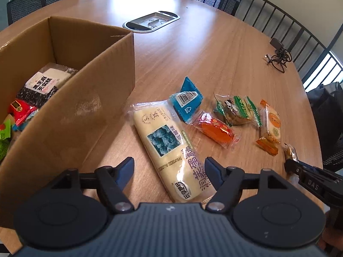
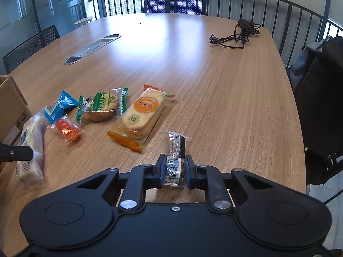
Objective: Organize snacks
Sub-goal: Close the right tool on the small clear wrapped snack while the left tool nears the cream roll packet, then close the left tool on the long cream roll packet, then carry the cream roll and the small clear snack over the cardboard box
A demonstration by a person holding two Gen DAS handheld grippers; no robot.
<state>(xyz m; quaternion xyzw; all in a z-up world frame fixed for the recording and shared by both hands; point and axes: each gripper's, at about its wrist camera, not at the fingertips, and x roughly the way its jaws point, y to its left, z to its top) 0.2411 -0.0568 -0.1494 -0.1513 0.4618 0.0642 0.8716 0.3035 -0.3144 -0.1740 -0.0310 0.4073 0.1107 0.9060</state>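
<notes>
A long pale cake packet point(image 1: 165, 141) lies on the wooden table beside the open cardboard box point(image 1: 85, 111), which holds several snacks. My left gripper point(image 1: 169, 169) stands open astride the packet's near end, its left finger well clear of the wrapper. To the right lie a blue packet point(image 1: 186, 105), a red-orange packet point(image 1: 216, 131), a green-edged cookie packet point(image 1: 235, 111) and an orange biscuit packet point(image 1: 271, 126). My right gripper point(image 2: 174, 169) is shut on a small clear-wrapped snack point(image 2: 176, 147) with a barcode, low over the table near the front edge.
A black cable with a charger point(image 2: 238, 36) lies at the far right of the table. A metal cable port point(image 1: 152, 21) is set into the tabletop behind the box. Mesh chairs ring the table; a dark bag point(image 2: 321, 107) sits on the right-hand one.
</notes>
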